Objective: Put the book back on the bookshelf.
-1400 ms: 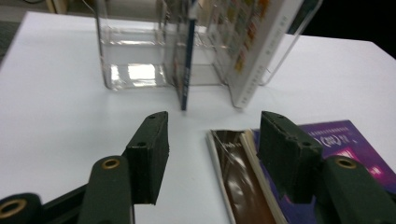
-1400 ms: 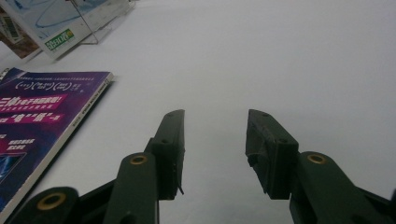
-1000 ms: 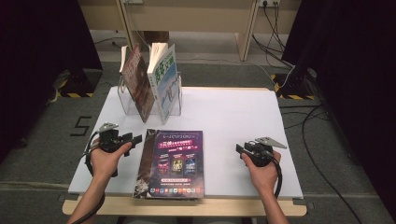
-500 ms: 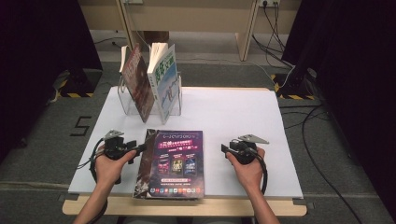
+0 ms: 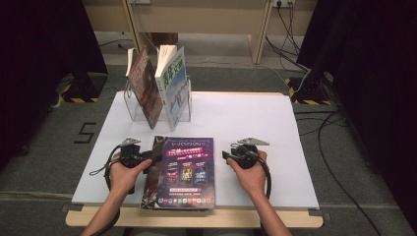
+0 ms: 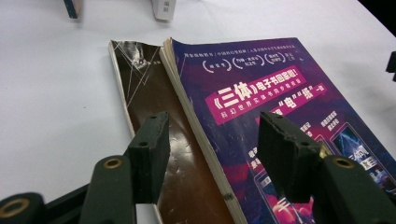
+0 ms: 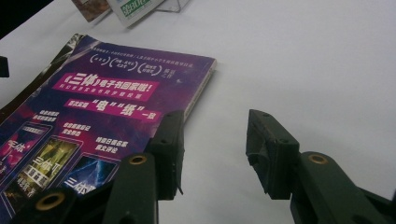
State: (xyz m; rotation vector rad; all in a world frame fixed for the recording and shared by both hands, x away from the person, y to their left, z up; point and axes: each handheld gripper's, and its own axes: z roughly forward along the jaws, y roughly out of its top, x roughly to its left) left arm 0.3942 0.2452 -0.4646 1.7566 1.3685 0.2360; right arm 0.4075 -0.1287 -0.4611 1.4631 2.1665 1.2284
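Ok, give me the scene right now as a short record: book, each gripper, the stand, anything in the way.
book: purple book lies flat on the white sheet, cover flap folded out at its left edge
left gripper: left gripper open, jaws astride the book's left edge, pads not pressing
right gripper: right gripper open over the sheet beside the book's right edge, nothing between the jaws
stand: clear stand behind, two books leaning in it
obstacles: none between grippers and book

Purple-covered book [image 5: 186,171] lies flat, closed, cover up, near the front edge of the white table [image 5: 255,123], left of centre; brown flap protruding along its left side.
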